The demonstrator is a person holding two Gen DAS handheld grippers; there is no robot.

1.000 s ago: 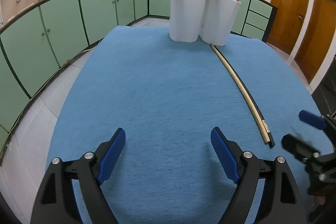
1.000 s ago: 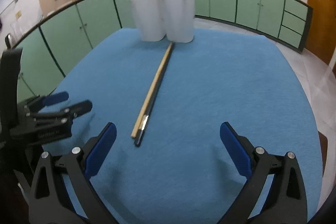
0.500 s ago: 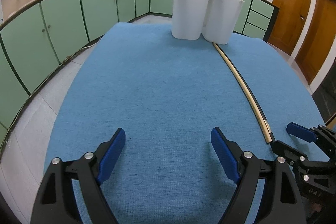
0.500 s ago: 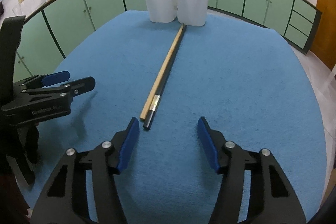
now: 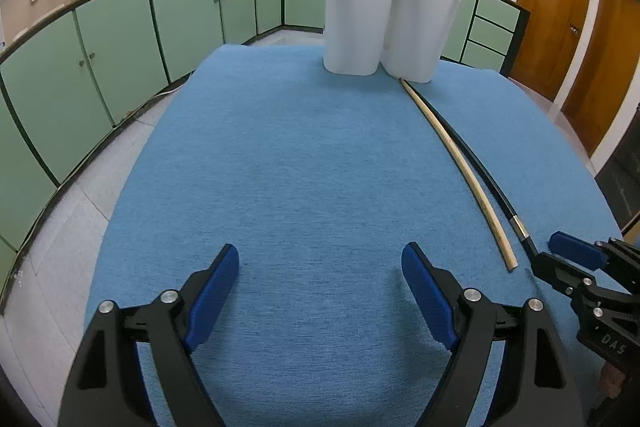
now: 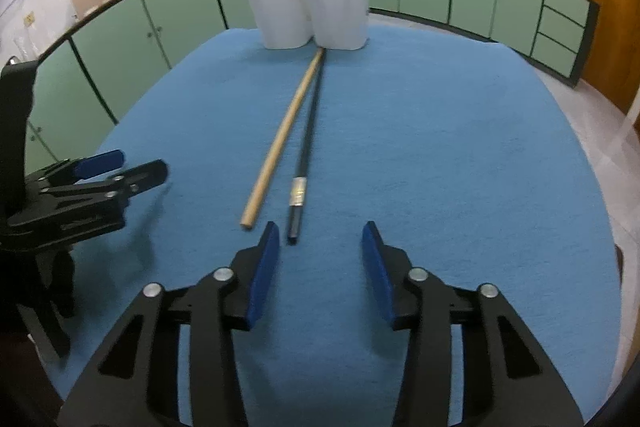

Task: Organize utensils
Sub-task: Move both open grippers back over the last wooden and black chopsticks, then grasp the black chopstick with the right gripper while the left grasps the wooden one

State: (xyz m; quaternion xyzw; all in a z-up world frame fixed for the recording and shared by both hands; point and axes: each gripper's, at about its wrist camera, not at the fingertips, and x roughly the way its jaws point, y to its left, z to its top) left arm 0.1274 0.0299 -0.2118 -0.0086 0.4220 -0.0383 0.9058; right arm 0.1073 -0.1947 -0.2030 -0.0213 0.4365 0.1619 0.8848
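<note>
On the blue counter (image 6: 460,155), a black chopstick (image 6: 308,135) and a light wooden chopstick (image 6: 280,143) lie at frame centre, their far ends near the white holder (image 6: 312,3) at the top. The right tongs (image 6: 320,259) stand apart just before the black chopstick's near end. The left tongs (image 5: 320,291) are wide apart, holding nothing.

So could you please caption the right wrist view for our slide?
Open right gripper nears a black chopstick beside a wooden one.
</note>
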